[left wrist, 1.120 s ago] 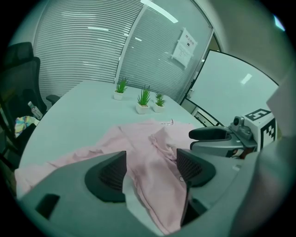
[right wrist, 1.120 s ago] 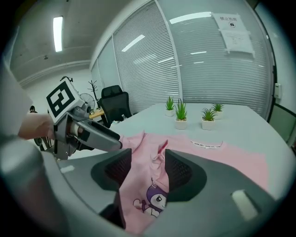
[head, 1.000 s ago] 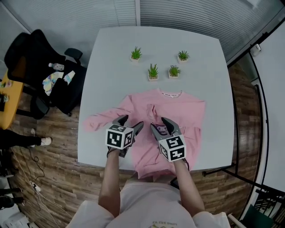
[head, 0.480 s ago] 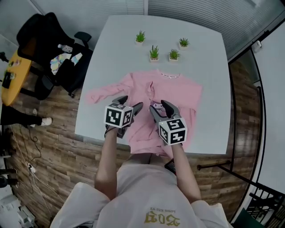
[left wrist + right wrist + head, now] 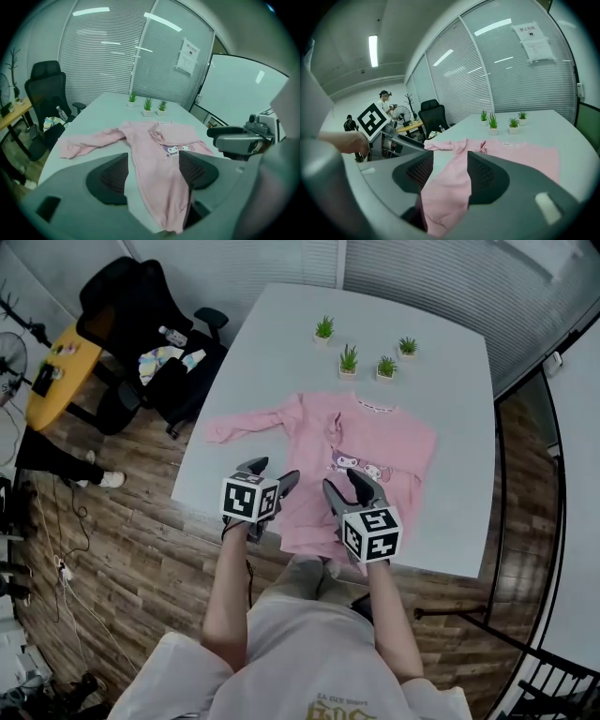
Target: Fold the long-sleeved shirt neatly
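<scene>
A pink long-sleeved shirt (image 5: 361, 451) lies flat on the white table (image 5: 281, 352), collar toward the far side. Its left sleeve (image 5: 248, 423) stretches out to the left, and a fold lies over the chest beside a cartoon print (image 5: 361, 465). My left gripper (image 5: 272, 474) hovers open over the near left hem, and my right gripper (image 5: 347, 484) hovers open over the near middle hem. In the left gripper view the shirt (image 5: 154, 140) shows between the wide jaws of the left gripper (image 5: 152, 168), untouched. The right gripper (image 5: 450, 176) likewise frames the shirt (image 5: 511, 154) below it.
Several small potted plants (image 5: 349, 360) stand at the table's far side. A black office chair (image 5: 141, 334) with a bottle and cloth sits left of the table, beside a yellow table (image 5: 56, 381). The table's near edge (image 5: 234, 540) runs just below the grippers.
Both grippers have drawn back toward the near table edge and risen a little off the shirt. The cartoon print, partly covered by the right gripper before, now shows.
</scene>
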Motion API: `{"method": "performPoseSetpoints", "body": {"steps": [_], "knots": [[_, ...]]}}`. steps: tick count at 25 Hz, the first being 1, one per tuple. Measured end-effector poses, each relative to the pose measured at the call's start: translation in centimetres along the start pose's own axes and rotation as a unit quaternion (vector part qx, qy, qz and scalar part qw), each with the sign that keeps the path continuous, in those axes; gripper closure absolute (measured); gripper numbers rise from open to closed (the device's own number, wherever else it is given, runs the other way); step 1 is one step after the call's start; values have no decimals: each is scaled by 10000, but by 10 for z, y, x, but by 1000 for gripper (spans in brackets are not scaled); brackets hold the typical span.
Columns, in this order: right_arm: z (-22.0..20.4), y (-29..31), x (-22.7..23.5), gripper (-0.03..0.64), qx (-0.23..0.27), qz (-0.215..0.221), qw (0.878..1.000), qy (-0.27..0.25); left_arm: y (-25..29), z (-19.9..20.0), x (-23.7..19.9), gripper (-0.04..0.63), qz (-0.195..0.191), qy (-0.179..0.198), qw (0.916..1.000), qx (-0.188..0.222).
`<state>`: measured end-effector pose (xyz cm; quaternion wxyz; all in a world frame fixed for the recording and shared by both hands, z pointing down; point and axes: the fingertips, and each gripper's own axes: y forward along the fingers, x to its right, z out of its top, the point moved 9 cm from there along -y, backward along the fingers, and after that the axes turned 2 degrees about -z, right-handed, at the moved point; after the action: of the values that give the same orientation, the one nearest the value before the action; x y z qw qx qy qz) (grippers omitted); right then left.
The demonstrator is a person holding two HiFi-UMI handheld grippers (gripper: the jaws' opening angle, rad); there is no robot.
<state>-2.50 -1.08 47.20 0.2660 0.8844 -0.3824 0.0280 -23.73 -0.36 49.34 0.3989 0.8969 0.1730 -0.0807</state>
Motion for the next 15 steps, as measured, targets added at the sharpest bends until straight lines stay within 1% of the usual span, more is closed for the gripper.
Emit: {"method": "performPoseSetpoints", "body": {"steps": [5,9,12,15], "knots": [[-6,4,-19,390,-71,208,9997,-47,-22,-18,-13,250,256,-145,9996,27],[-5,19,-31,390,-156,347,9992,-86,-33,-21,-33,250,421,-288,9986,102],[-3,35,-33,390,-227,319,9992,-41,-33,-21,-53,250,461,-388,9981,117],[1,56,-40,390,-298,250,9992,41,-34,-21,-81,252,543,-368,9978,6]]}}
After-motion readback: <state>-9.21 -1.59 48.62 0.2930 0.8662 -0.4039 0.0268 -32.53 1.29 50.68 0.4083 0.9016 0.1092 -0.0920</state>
